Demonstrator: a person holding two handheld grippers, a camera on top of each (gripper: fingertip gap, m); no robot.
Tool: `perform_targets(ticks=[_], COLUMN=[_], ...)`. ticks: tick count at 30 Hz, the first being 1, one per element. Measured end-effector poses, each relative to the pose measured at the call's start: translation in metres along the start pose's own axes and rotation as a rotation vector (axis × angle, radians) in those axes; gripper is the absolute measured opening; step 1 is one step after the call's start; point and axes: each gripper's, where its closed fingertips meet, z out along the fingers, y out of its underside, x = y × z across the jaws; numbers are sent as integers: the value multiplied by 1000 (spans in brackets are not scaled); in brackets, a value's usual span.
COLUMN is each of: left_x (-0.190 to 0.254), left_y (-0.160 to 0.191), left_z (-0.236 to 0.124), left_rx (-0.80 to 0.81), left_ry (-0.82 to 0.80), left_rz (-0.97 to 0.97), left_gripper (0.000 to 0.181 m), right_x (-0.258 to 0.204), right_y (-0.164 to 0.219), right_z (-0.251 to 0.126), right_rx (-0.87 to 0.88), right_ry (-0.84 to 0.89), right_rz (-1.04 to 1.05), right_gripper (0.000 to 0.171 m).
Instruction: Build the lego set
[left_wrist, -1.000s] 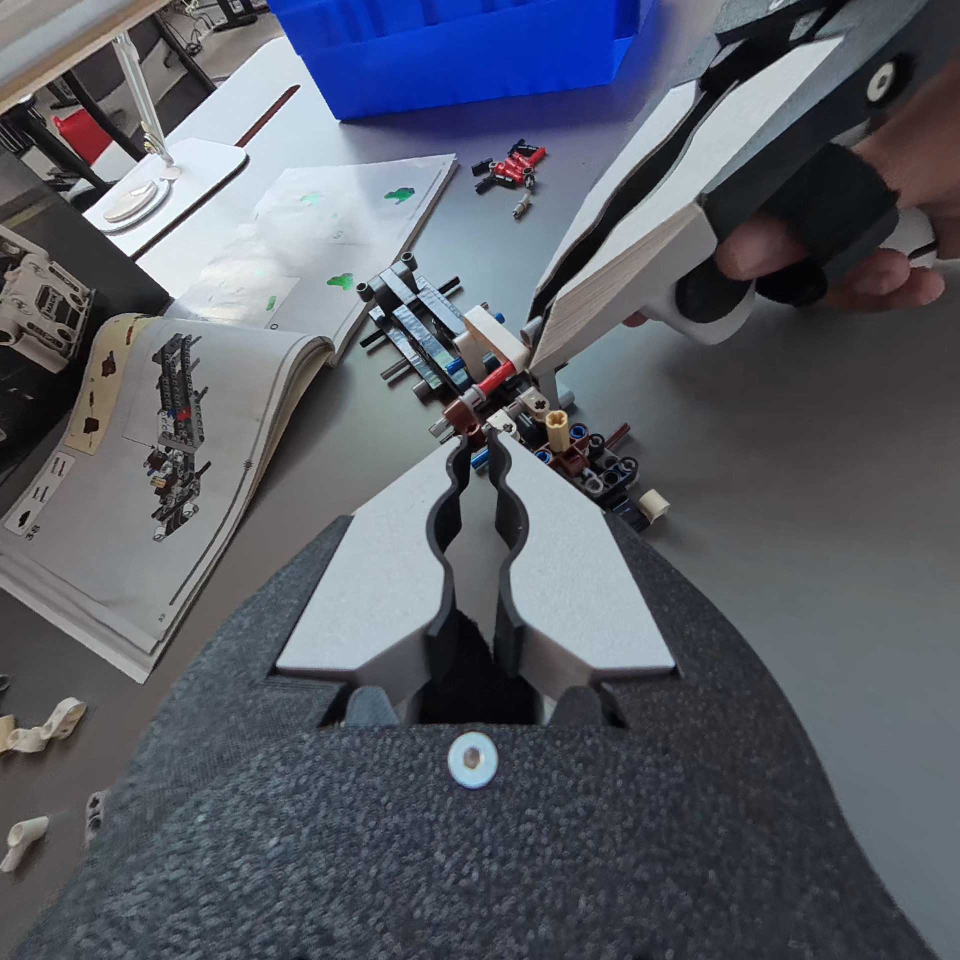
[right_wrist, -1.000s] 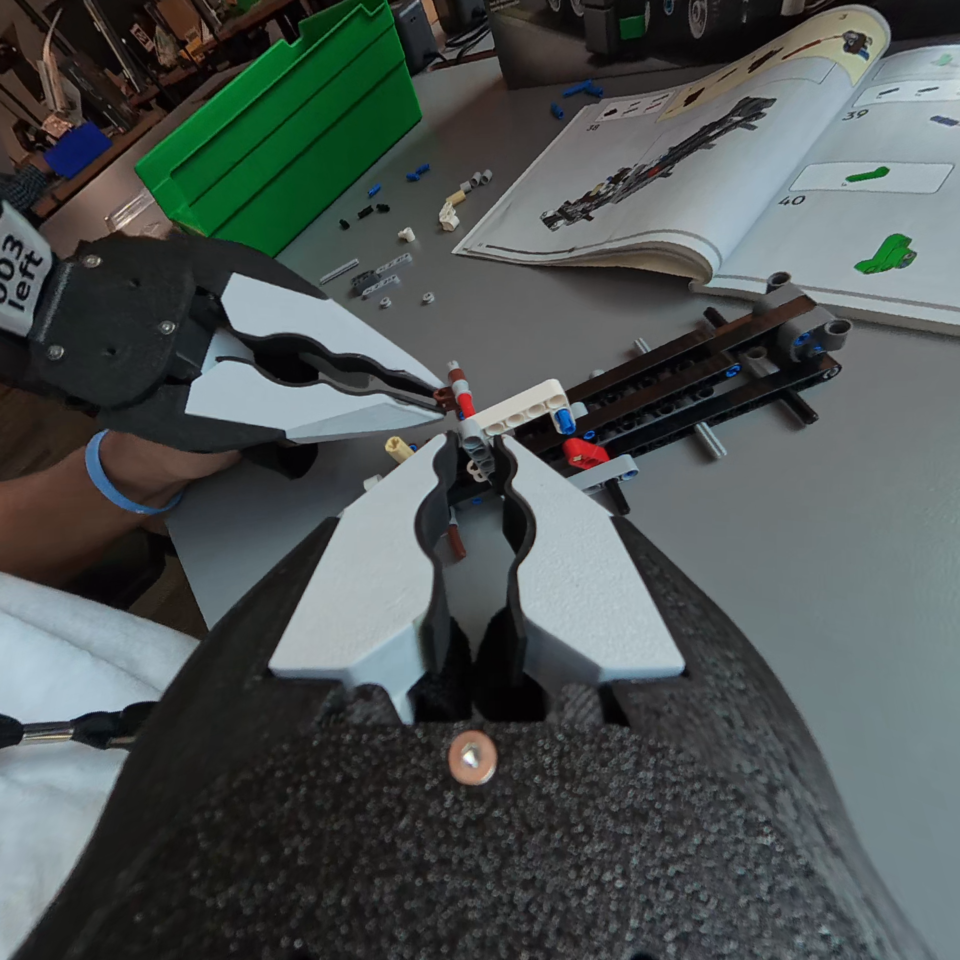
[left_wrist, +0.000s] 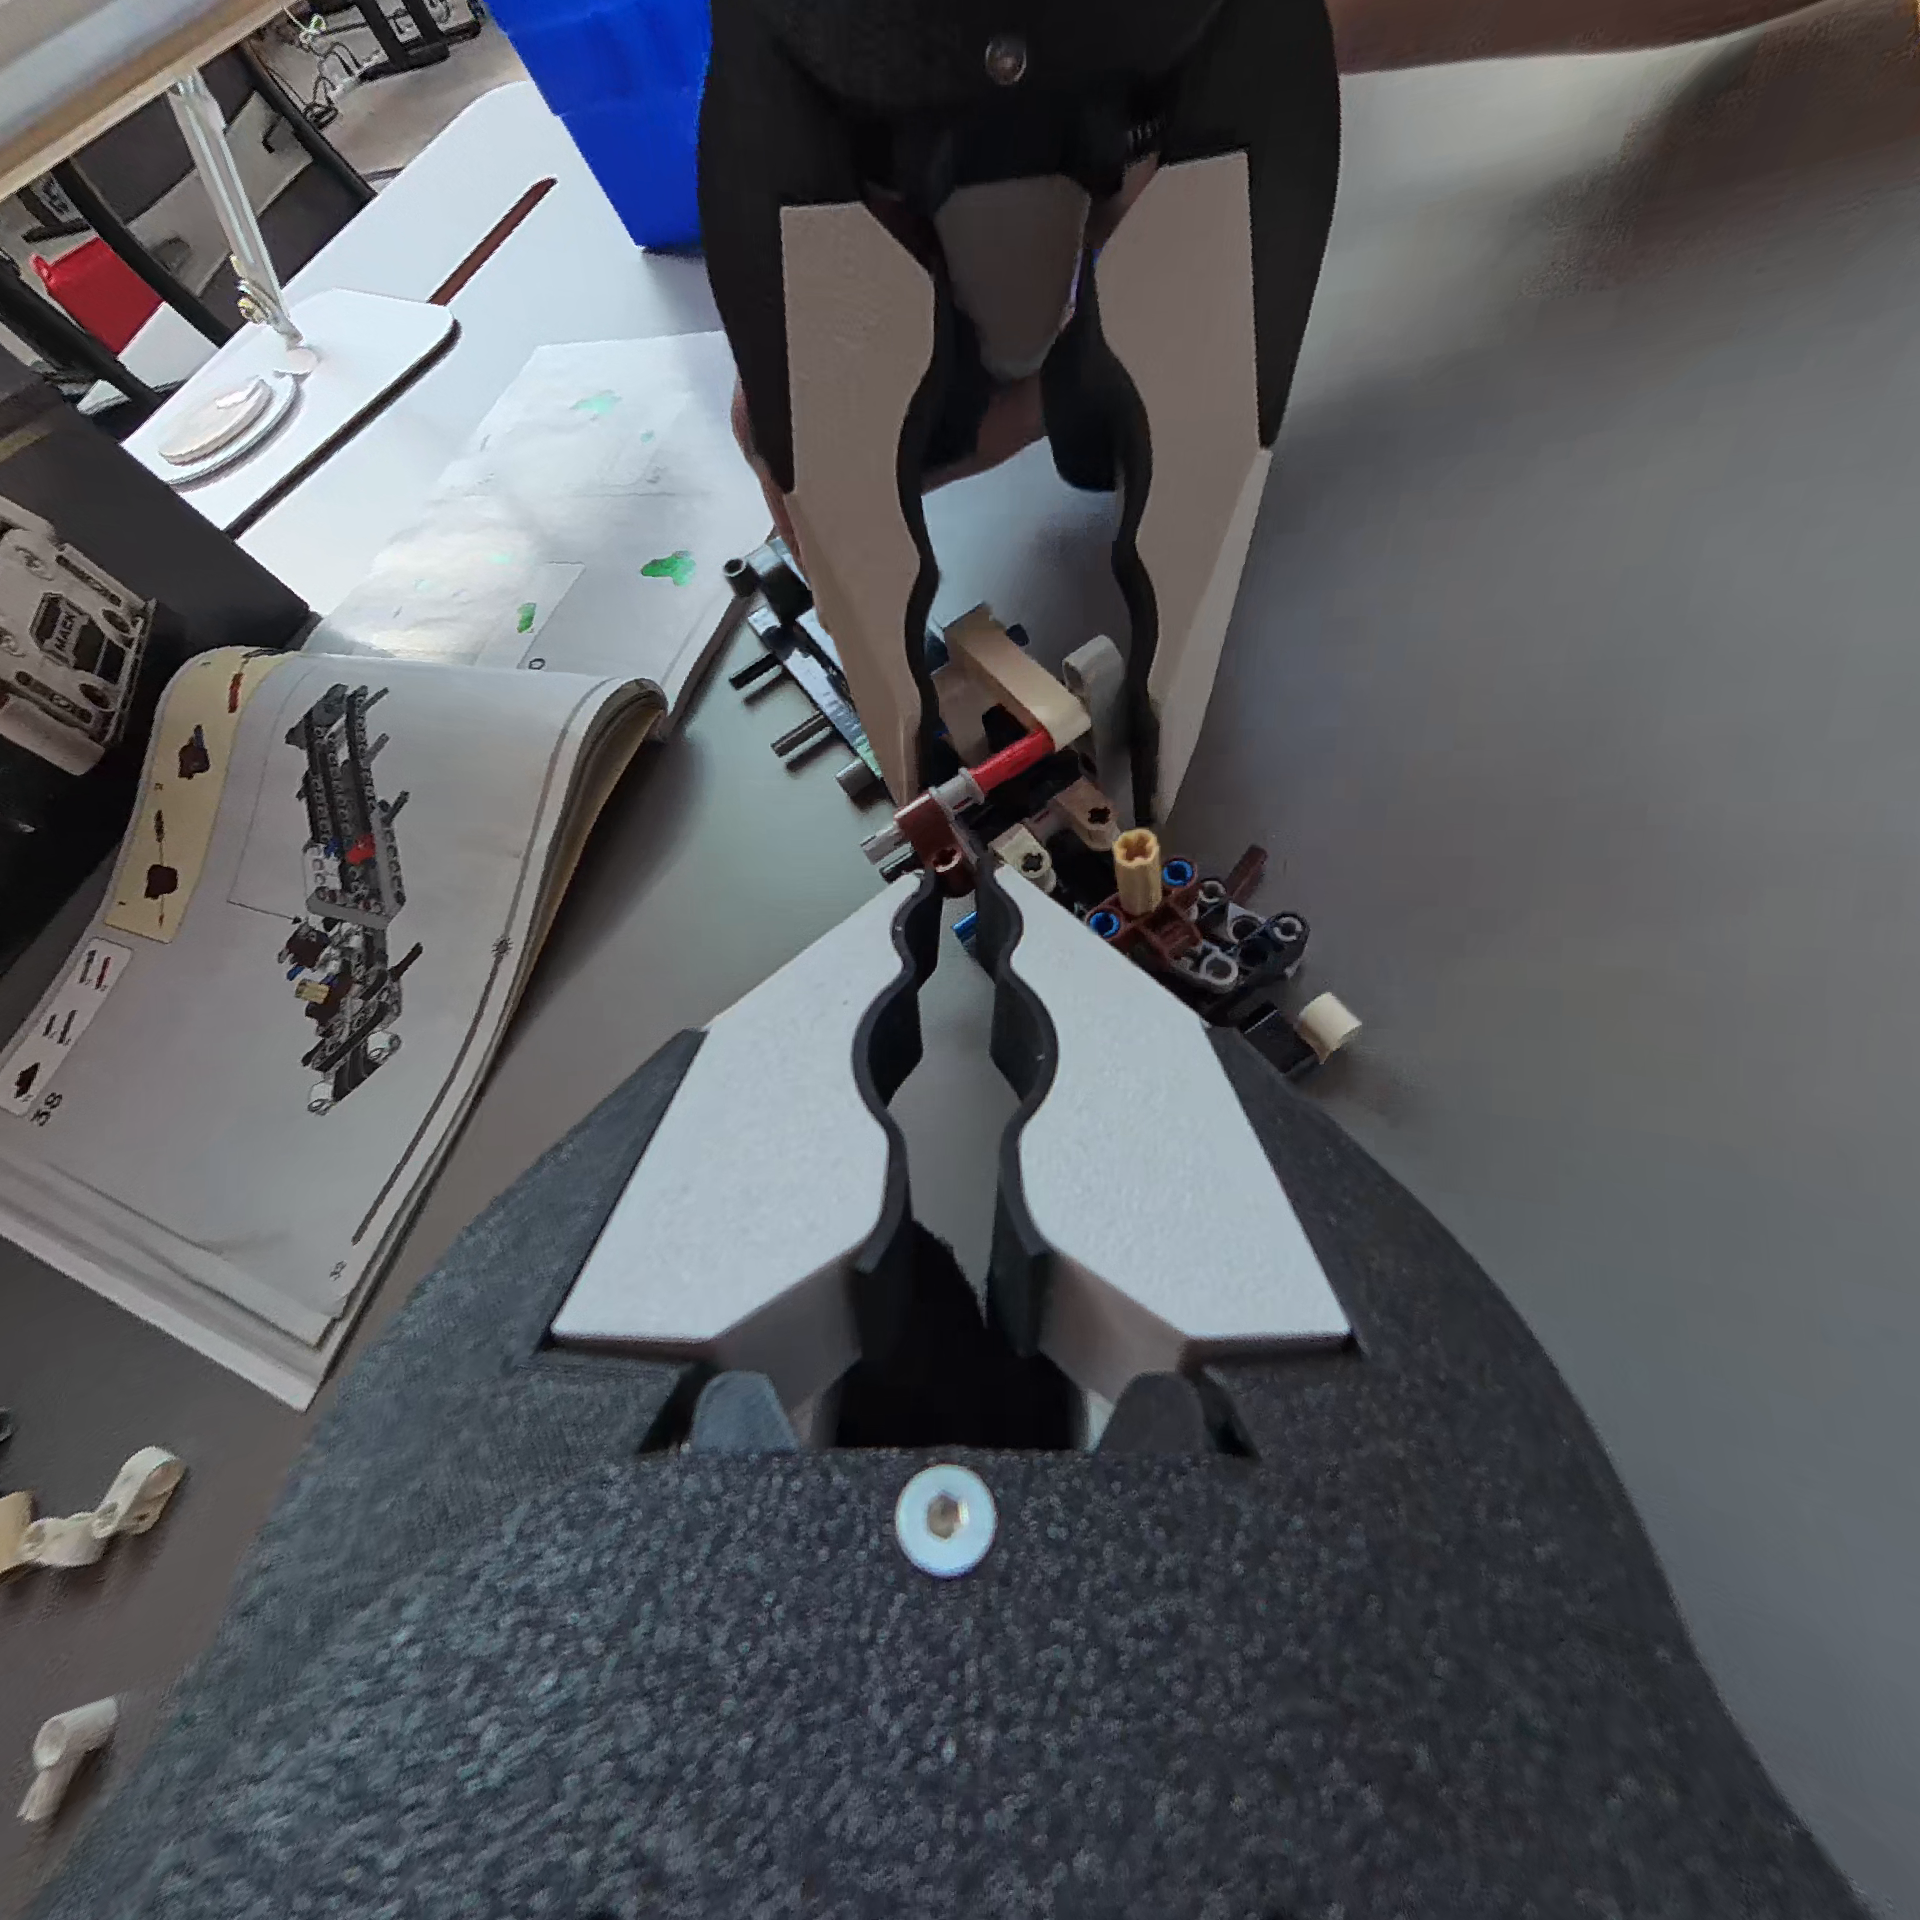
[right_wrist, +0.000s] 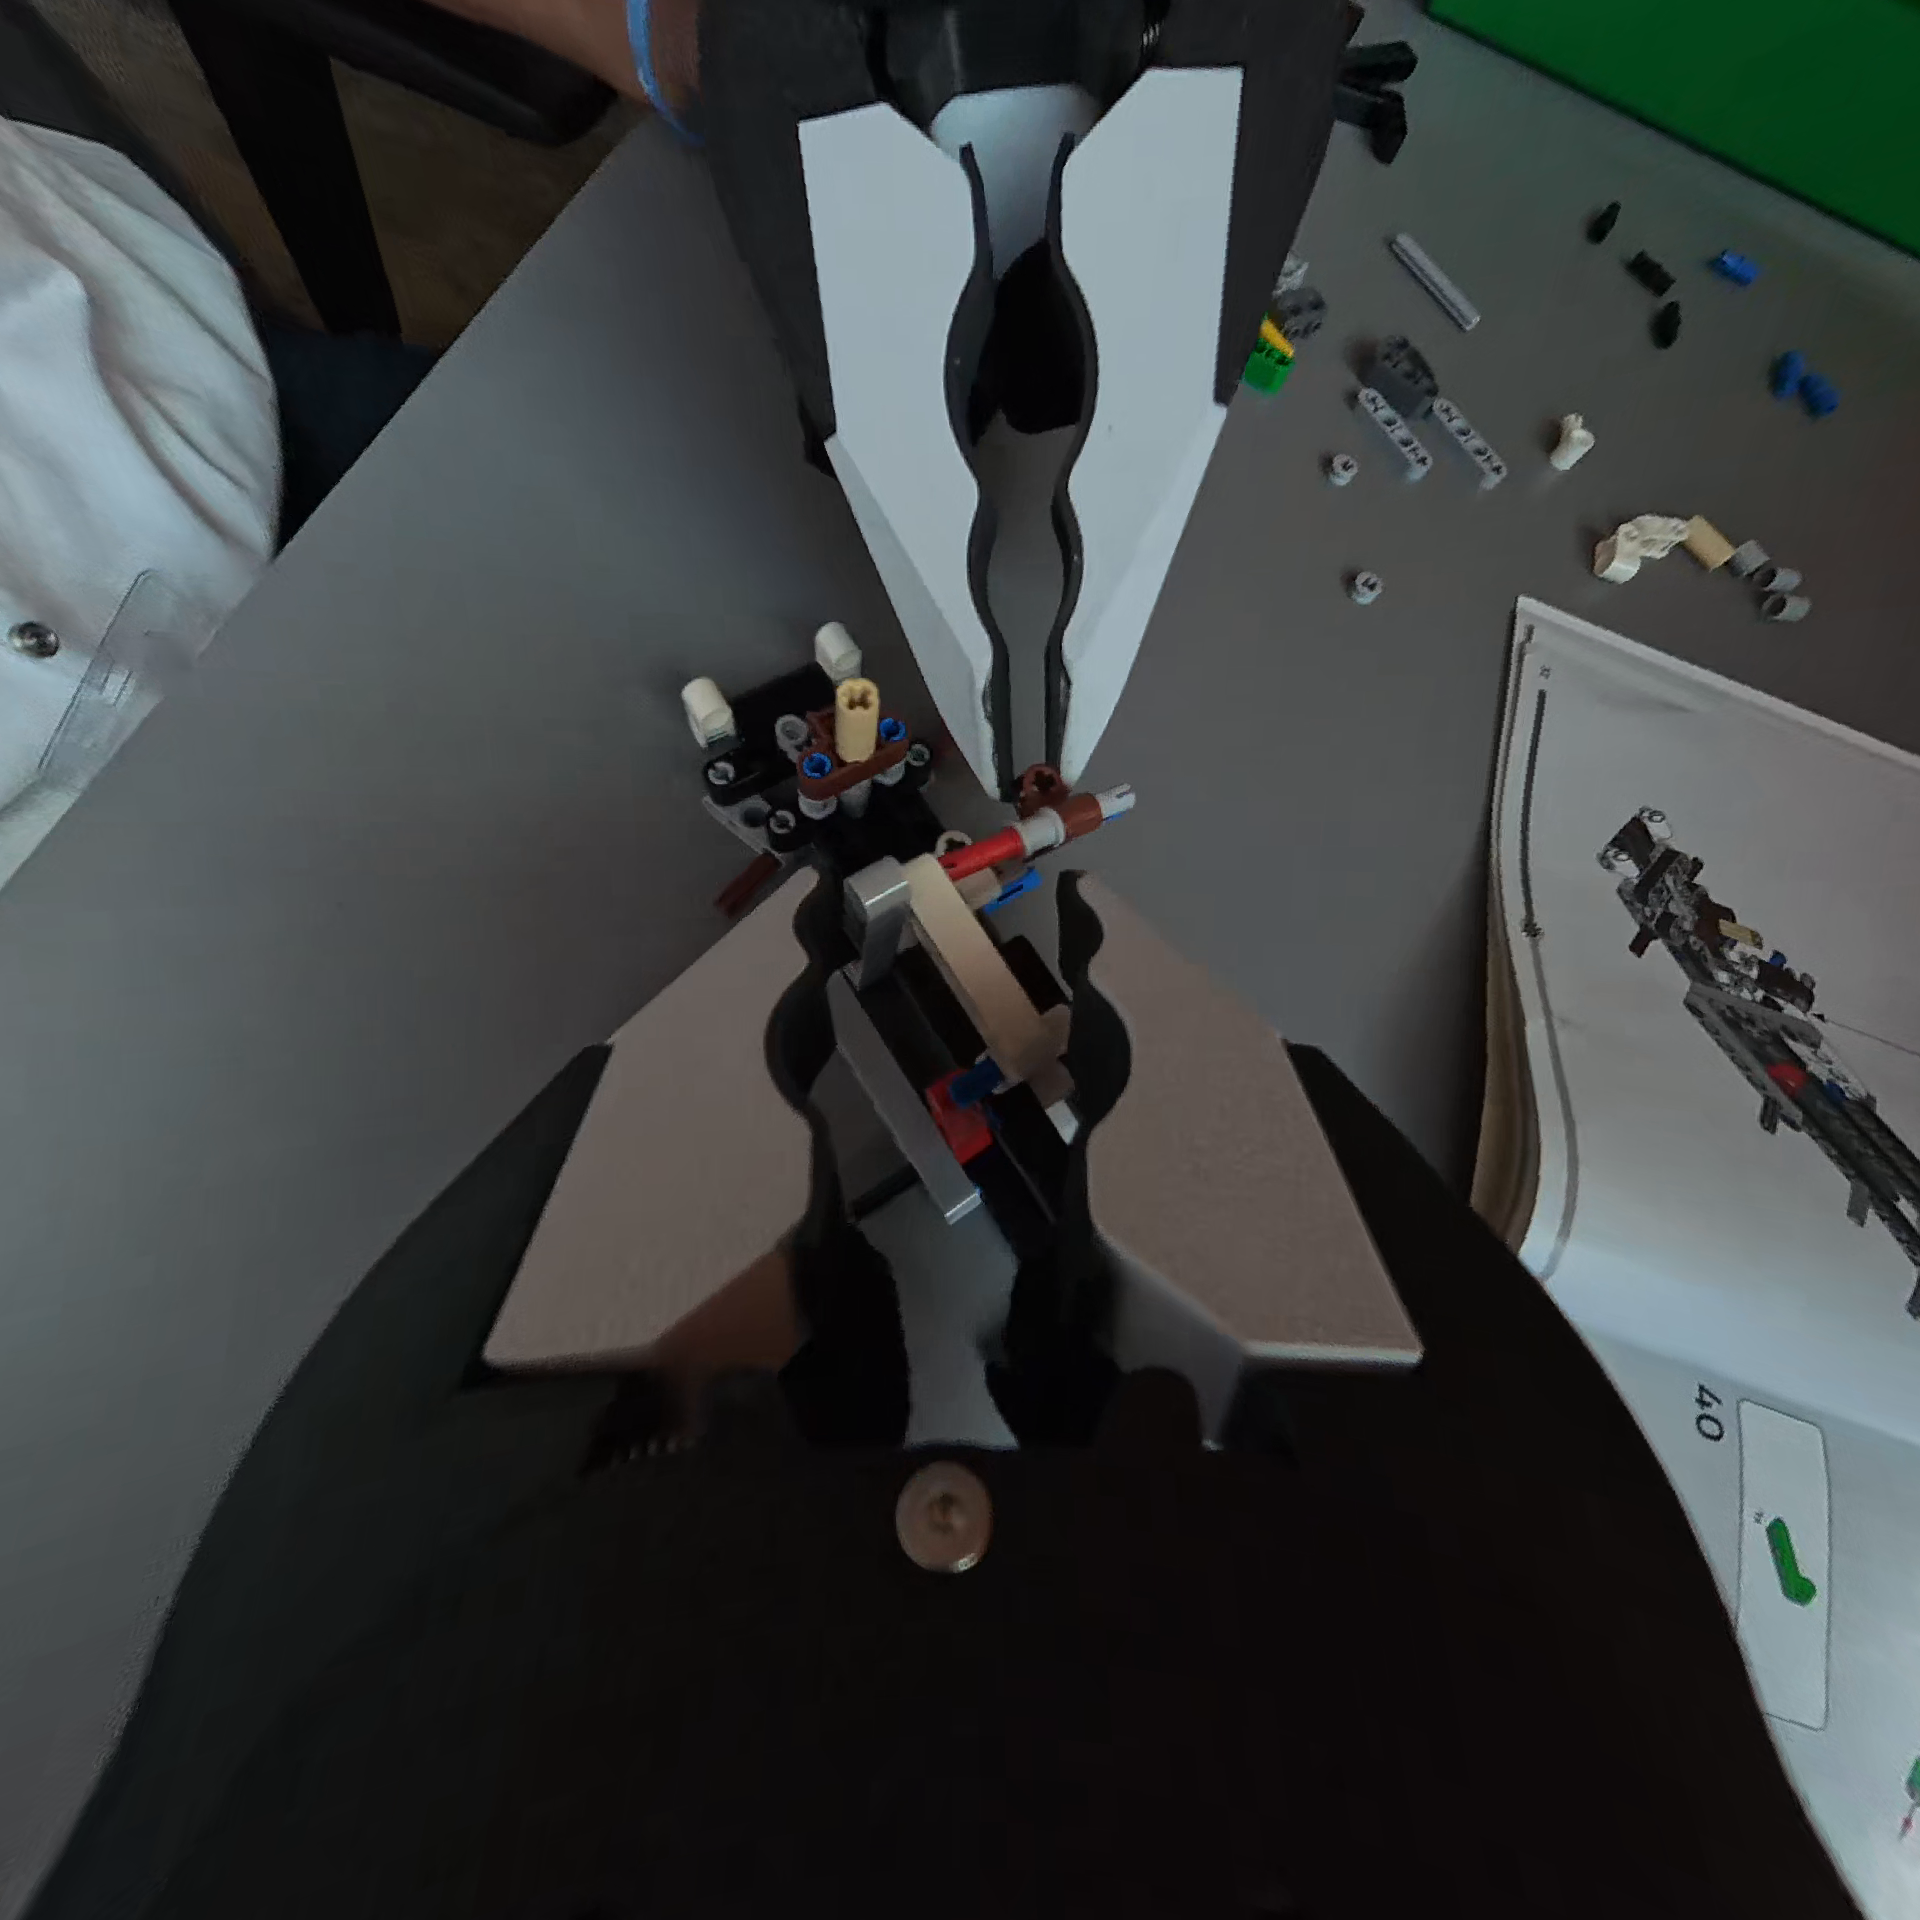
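The left gripper (left_wrist: 954, 891) pinches its grey fingers nearly together, tips forward. Facing it, the right gripper (right_wrist: 945, 904) spreads its fingers wide apart.

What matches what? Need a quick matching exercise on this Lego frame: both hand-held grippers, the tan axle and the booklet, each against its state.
Things:
1. left hand-held gripper
2. right hand-held gripper
3. tan axle
4. instruction booklet

States:
A. lying open
B. pinching the brown connector
C. standing upright at the frame's end
D. one finger on either side of the black beam frame

Pairs: 1-B, 2-D, 3-C, 4-A
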Motion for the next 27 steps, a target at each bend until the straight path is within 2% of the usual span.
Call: perform_targets(ticks=[2, 5, 10, 13, 19, 27], left_x=[-6, -10, -11, -13, -12, -10], left_y=[2, 5, 5, 7, 5, 3], left_z=[-3, -4, -3, -2, 0, 0], left_rx=[3, 0, -2, -6, -1, 11], left_ry=[-7, -15, -13, 24, 70, 120], left_rz=[-13, -13, 5, -8, -24, -46], left_gripper=[4, 4, 5, 5, 5, 4], right_x=[7, 16, 16, 10, 15, 15], right_y=[-3, -4, -7, -8, -11, -6], right_z=[6, 9, -13, -24, -8, -4], right_rx=[18, 26, 38, 51, 23, -1], right_ry=[37, 87, 55, -35, -57, -133], right_rz=[16, 39, -8, 17, -66, -69], right_gripper=[40, 50, 54, 61, 71, 67])
